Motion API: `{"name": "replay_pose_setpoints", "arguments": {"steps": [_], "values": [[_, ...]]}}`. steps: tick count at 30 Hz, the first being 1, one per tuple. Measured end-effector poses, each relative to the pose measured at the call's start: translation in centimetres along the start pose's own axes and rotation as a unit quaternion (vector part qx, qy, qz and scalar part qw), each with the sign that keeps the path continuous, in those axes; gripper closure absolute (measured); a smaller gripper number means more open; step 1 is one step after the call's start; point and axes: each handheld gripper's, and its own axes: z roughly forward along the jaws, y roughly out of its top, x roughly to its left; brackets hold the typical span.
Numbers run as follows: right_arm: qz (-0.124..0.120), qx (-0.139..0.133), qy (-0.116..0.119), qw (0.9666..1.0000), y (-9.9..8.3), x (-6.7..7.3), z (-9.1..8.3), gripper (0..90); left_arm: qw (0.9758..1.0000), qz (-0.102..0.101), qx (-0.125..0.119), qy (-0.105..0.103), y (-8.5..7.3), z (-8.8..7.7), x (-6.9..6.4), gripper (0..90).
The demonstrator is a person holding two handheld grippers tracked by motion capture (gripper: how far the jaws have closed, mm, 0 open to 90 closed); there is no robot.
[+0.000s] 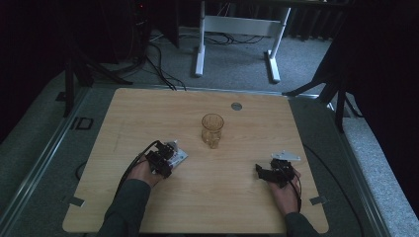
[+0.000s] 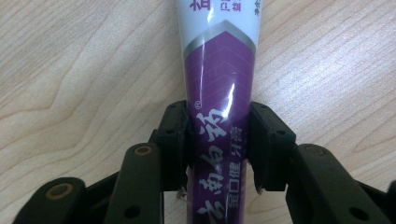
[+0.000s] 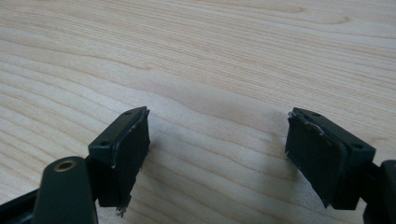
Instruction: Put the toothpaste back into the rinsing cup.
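Observation:
A purple and white toothpaste tube with white lettering lies on the wooden table. My left gripper is shut on its purple part, one pad against each side. In the high view the left gripper sits at the table's left of centre, pointing down at the top, and the tube itself is hidden under it. An amber glass cup stands upright in the middle of the table, up and right of that gripper. My right gripper is open just above bare wood, nothing between its pads, and sits at the front right.
A round grey grommet is set in the table near its far edge. Beyond the table, a white desk frame and cables stand on the carpet. Dark stands flank both sides.

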Motion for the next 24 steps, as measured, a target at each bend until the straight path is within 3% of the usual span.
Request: {"name": "replay_pose_setpoints", "arguments": {"steps": [24], "values": [[0.000, 0.000, 0.000, 1.0000, 0.00, 0.00, 0.00, 21.6, 0.9994, -0.019, -0.018, -0.022, -0.51, -0.39, 0.62, 70.7]]}}
